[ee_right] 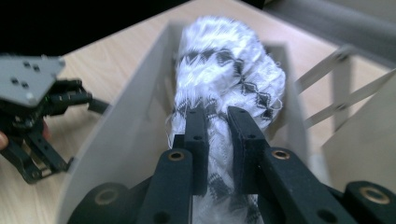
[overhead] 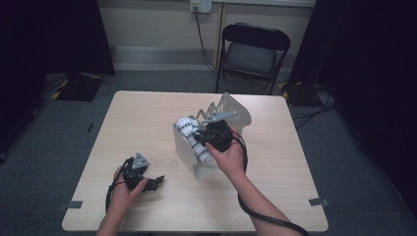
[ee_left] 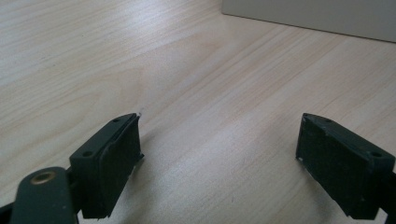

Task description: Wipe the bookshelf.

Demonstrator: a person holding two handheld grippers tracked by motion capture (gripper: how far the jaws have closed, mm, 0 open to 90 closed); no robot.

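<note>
Looking down from the high view, the right gripper [overhead: 200,136] sits inside the open grey box [overhead: 184,147] at mid-table, clenched on a rolled black-and-white patterned cloth [overhead: 189,129]. The cloth's long axis runs from the near right to the far left along the box trough. The left gripper [overhead: 147,181] rests on the table [overhead: 147,113] near the left front, well apart from the box, so the right hand is the nearer one.

Left gripper view: the jaws stand wide apart, released, holding nothing, low over bare wood; a pale box wall [ee_left: 308,16] lies at the far right.

Right gripper view: the two black jaws pinch a fold of the cloth [ee_right: 229,74] between them. The roll extends straight ahead from the fingertips [ee_right: 195,122], between the box walls [ee_right: 121,121]. The left gripper [ee_right: 37,116] shows beyond the left wall. Any lift should probably follow that axis, clear of both walls.
</note>
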